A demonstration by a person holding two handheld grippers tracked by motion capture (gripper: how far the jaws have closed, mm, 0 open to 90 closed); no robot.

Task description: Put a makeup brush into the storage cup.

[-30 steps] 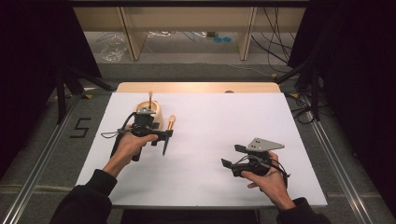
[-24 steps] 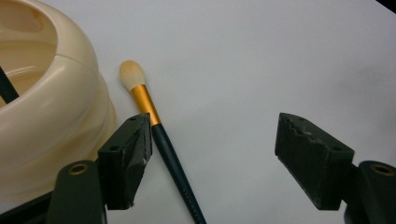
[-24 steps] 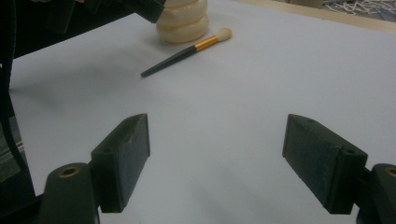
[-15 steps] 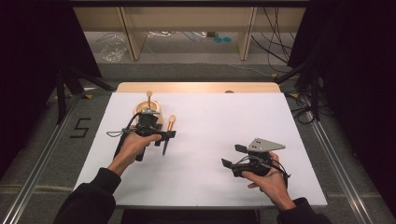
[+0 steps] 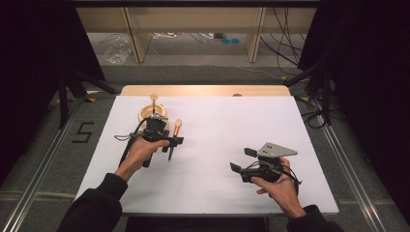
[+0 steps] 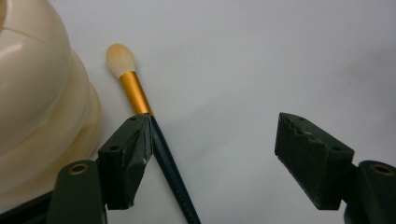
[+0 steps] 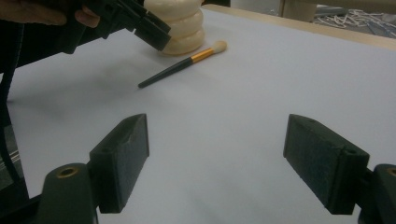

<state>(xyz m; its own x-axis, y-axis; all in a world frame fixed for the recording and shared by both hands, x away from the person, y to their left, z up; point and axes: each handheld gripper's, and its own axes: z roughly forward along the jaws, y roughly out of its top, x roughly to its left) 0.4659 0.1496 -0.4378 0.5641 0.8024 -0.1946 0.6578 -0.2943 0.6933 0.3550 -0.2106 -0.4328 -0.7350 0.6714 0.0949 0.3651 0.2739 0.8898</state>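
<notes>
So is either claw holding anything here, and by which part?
Nothing is held. The left claw stands open over the dark-handled, gold-ferruled makeup brush lying on the table; one pad sits beside its handle. The right claw is open, nothing between its pads.

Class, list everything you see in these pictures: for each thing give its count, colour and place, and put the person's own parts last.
makeup brush: one, dark handle, gold ferrule, pale bristles; flat on the sheet beside the holder, under the left gripper.
holder: one, cream, ridged; far left of the sheet, a second brush standing in it.
sheet: one, white; covering the table.
table: one, wooden; edge showing at the far side.
left gripper: one, black; open above the brush.
right gripper: one, black; open over bare sheet.
hands: two, dark sleeves; near edge.
</notes>
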